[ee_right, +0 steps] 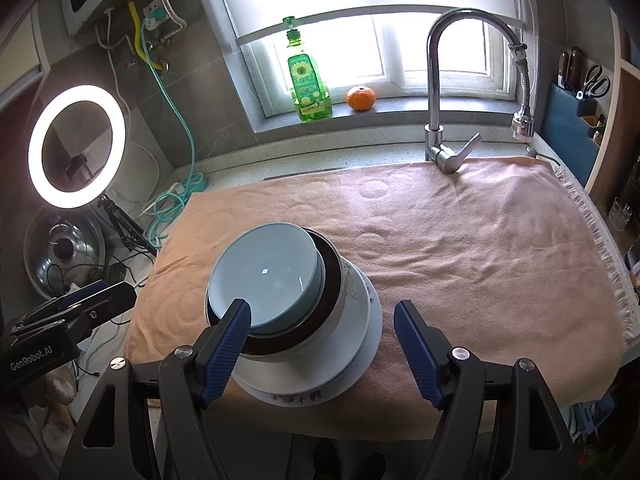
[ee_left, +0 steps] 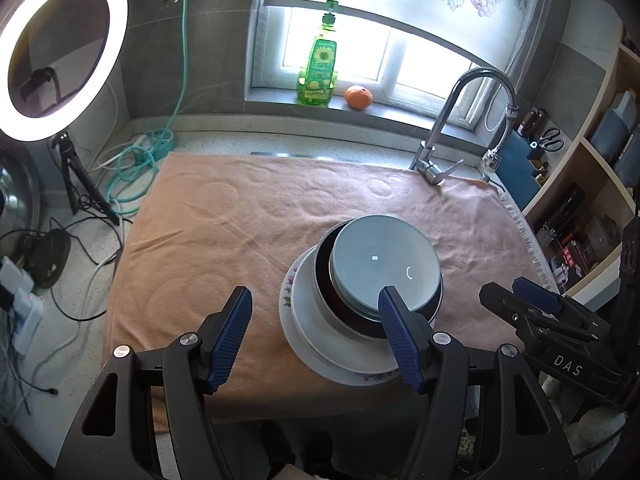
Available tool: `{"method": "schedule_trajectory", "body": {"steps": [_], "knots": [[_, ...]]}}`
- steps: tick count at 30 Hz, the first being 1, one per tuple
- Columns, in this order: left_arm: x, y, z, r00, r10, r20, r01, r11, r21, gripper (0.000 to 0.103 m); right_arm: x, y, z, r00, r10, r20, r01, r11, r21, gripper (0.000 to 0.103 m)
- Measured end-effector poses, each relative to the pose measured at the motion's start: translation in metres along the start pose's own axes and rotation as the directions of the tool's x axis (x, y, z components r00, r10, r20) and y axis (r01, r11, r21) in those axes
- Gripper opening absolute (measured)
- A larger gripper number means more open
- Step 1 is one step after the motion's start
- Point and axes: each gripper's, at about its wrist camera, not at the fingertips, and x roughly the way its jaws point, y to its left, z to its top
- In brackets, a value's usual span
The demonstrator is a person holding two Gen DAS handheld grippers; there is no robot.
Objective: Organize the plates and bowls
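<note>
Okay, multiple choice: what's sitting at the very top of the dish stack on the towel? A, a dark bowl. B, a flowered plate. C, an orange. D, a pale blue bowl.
D: the pale blue bowl nests inside the dark bowl, which rests on the white plates; the orange is on the windowsill.

Black gripper (ee_left: 316, 336) frames, ribbed blue fingers (ee_left: 230, 336), silver screws.
</note>
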Motion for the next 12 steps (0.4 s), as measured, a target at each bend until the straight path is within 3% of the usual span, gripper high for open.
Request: {"method": "schedule_trajectory", "body": {"steps": [12], "knots": [[0.0030, 0.0086, -0.0019, 1.000, -0.002, 0.003, 0.002, 1.000, -0.011, 0.066, 0.0028, -0.0009, -0.0027, 1.000, -0.014, -0.012, 0.014, 1.000, 0.007, 0.071]]}}
